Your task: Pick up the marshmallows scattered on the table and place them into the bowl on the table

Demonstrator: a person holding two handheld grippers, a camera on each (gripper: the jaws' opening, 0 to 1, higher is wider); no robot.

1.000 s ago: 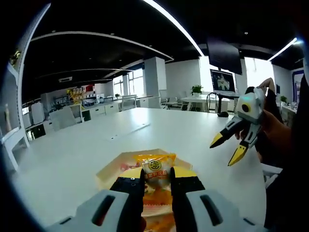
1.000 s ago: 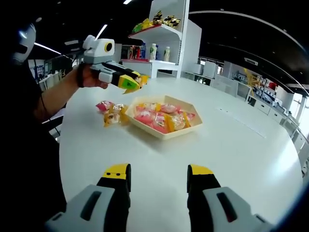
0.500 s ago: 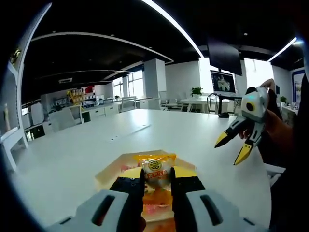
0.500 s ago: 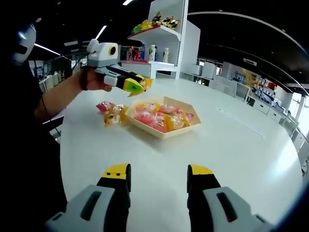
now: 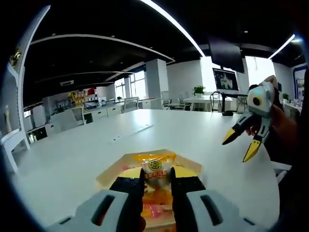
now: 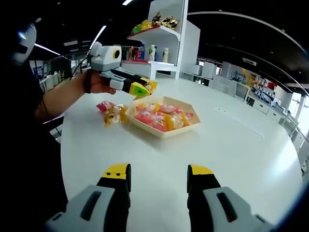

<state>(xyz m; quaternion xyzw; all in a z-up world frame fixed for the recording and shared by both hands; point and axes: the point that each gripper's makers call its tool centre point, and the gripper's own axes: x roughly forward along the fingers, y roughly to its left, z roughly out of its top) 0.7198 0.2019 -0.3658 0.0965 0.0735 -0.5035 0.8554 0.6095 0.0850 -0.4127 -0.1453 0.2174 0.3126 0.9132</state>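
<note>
My left gripper is shut on a yellow-wrapped marshmallow packet and hangs over the cream hexagonal bowl. In the right gripper view that same gripper sits above the bowl, which holds several pink and yellow packets. Two more packets lie on the white table just left of the bowl. My right gripper stands open over bare table, nearer than the bowl; it also appears in the left gripper view, held in a hand, jaws apart.
The round white table stretches wide to the right of the bowl. A white shelf unit with bottles and snacks stands behind it. The person's arm reaches in from the left. Desks and chairs fill the room beyond.
My left gripper, still holding the packet, has moved right and come over the bowl's near-left rim. The right gripper has stayed put.
</note>
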